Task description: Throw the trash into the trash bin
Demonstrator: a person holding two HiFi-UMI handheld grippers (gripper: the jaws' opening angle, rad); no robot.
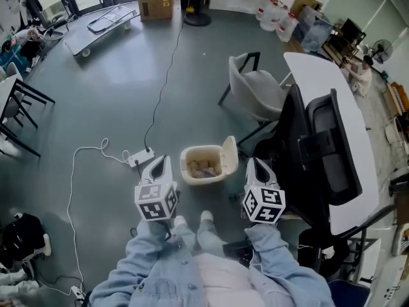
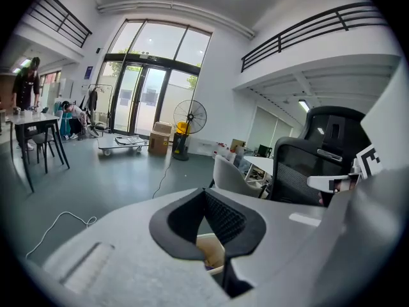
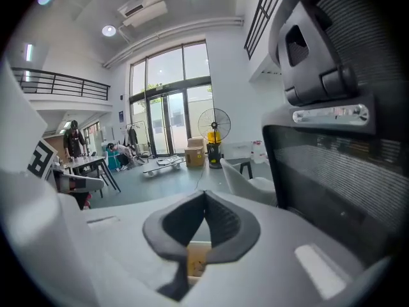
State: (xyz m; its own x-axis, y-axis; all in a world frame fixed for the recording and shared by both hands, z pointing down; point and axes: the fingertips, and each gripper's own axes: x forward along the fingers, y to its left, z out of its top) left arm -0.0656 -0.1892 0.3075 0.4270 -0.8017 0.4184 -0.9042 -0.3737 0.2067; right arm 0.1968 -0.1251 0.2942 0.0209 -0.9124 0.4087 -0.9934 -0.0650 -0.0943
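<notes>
Trash [image 1: 203, 167] already lies inside the trash bin [image 1: 185, 171], which stands on the floor [image 1: 115, 94] just beyond the person's shoes [image 1: 206, 217] with its lid [image 1: 229, 155] tipped open to the right. In the head view the throw therefore looks finished, and I judge that at most shutting the lid or hunting for more litter remains. The left tool [image 1: 163, 164] and the right tool [image 1: 255, 166] flank the bin's near edge on bent arms in denim sleeves [image 1: 147, 261], both pointing away and slightly downward. In the left gripper view the jaws are clenched tip to tip on nothing, and the bin shows below through the gap behind the tips. In the right gripper view that tool is likewise pressed closed and empty above the bin, with an office chair [image 3: 332, 75] close on the right.
</notes>
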